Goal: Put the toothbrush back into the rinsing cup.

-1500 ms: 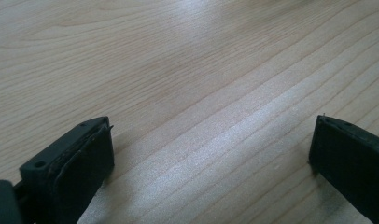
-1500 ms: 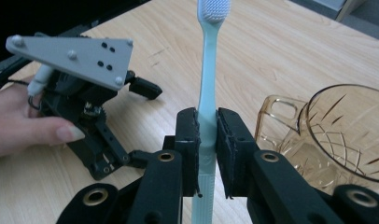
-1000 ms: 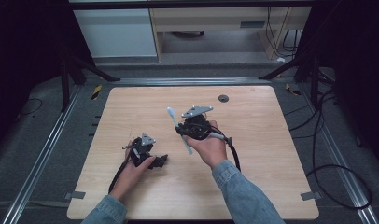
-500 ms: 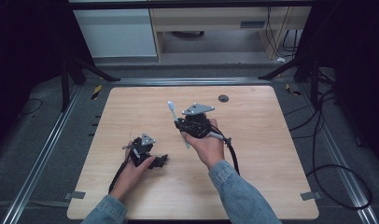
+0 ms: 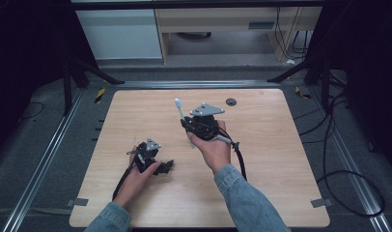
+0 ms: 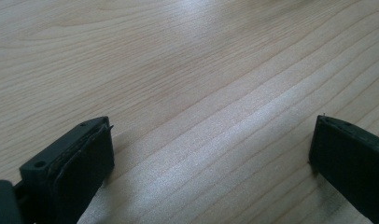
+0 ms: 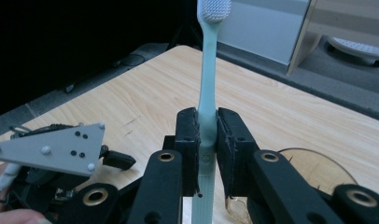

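A pale green toothbrush [image 7: 207, 70] with white bristles stands nearly upright, with my right gripper [image 7: 207, 116] shut on the lower half of its handle. From above, the right gripper [image 5: 188, 124] hovers over the middle of the wooden table [image 5: 281, 169], and the toothbrush [image 5: 179, 110] points away from the person with its head tilted left. My left gripper [image 5: 164, 166] rests low on the table near the front left. Its jaws stand wide apart over bare wood, so the left gripper [image 6: 211, 135] is open with nothing between the pads.
A small dark round object [image 5: 231, 101] lies near the table's far edge. The left gripper's grey plate [image 7: 52, 147] is beside the right jaws. Black cables trail from both grippers. Dark floor, metal rails and cabinets surround the table.
The right gripper has tilted slightly, so the toothbrush head sits a little farther from the person. The left gripper has not moved.
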{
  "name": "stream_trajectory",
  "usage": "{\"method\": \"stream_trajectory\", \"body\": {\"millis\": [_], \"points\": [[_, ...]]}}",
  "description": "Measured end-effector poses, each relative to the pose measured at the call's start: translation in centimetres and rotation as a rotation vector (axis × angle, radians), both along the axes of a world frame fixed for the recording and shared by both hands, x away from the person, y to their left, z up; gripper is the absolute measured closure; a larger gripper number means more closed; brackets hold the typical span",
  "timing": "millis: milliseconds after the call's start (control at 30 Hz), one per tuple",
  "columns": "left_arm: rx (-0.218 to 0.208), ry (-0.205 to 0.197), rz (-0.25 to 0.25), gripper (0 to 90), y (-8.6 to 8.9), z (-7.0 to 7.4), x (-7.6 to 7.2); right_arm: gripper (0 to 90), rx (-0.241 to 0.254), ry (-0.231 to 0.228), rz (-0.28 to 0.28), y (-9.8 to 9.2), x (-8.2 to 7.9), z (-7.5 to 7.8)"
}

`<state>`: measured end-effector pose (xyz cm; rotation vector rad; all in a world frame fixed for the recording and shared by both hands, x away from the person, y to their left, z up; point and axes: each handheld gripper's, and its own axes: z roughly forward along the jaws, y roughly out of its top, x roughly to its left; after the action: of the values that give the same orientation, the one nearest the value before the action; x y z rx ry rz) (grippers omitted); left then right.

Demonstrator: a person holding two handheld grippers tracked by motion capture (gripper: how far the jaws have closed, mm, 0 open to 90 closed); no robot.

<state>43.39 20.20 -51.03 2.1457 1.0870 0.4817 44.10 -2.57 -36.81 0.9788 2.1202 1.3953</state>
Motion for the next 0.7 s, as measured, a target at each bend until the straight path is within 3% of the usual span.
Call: {"method": "stream_trajectory", "body": {"millis": [367,700], "points": [[0.000,0.000,0.001,0.0,0.0,0.0,0.0,79.2,0.018,-0.036,-0.047,-0.3,1.0,0.8],[-0.002,-0.002,0.003,0.0,0.0,0.0,0.0,79.2,0.070,-0.071,-0.091,-0.9,1.8,1.0]]}}
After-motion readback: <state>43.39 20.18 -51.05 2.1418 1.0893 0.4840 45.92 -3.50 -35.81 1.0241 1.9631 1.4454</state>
